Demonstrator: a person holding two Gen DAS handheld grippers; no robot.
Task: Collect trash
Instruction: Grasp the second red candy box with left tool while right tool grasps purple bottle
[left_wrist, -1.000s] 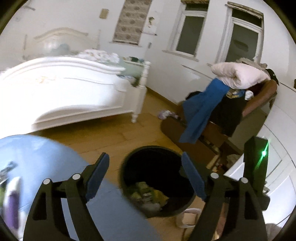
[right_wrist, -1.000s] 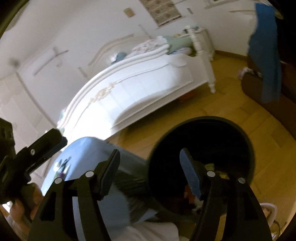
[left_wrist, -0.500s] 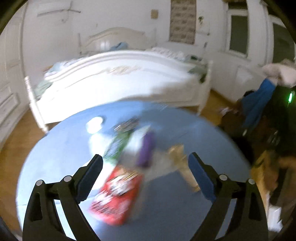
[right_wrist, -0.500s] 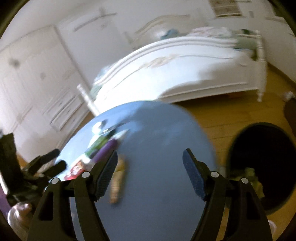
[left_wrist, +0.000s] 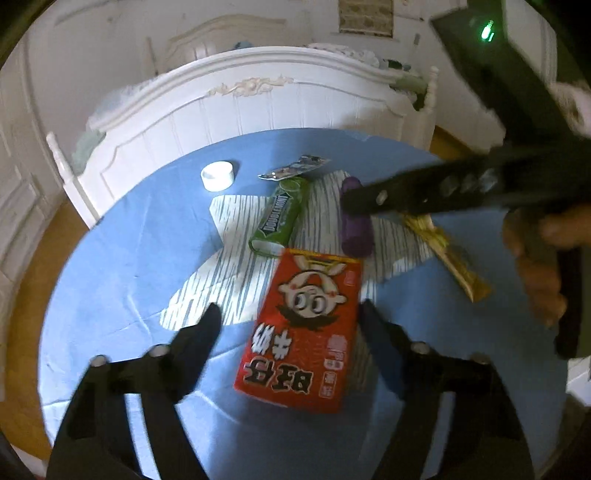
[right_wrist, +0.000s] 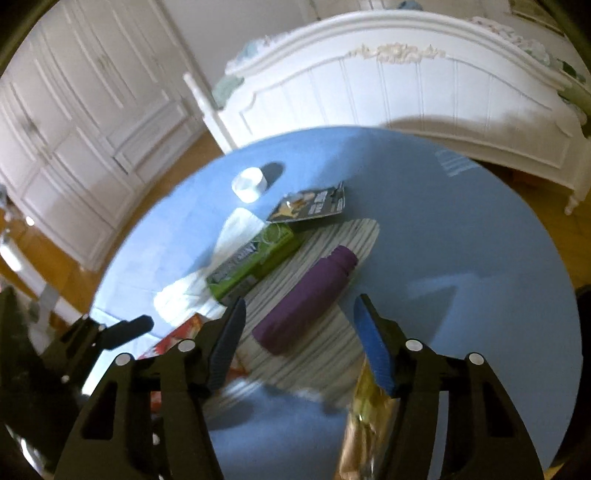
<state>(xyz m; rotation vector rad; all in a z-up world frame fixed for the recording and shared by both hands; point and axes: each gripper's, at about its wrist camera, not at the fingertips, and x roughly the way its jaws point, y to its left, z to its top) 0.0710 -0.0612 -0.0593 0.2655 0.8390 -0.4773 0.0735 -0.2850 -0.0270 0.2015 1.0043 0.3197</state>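
A round blue table (left_wrist: 110, 266) holds the trash. A red carton (left_wrist: 306, 332) lies between the open jaws of my left gripper (left_wrist: 288, 317). Beyond it are a green box (left_wrist: 280, 218), a purple bottle (left_wrist: 356, 229), a gold wrapper (left_wrist: 447, 251), a foil packet (left_wrist: 295, 168) and a white cap (left_wrist: 218, 175). My right gripper (right_wrist: 299, 325) is open just above the purple bottle (right_wrist: 306, 299), which lies between its jaws. The right wrist view also shows the green box (right_wrist: 255, 258), the foil packet (right_wrist: 310, 203), the cap (right_wrist: 249, 182) and the gold wrapper (right_wrist: 365, 421).
A white striped cloth (left_wrist: 240, 273) lies under the trash. A white bed footboard (left_wrist: 258, 99) stands behind the table. White cupboard doors (right_wrist: 74, 122) fill the left. Wood floor (right_wrist: 546, 206) surrounds the table. The right gripper's body (left_wrist: 461, 188) reaches in over the table.
Both grippers have swung away from the black bin to the table and dropped close over the trash. The left is now over the red carton, the right over the purple bottle.
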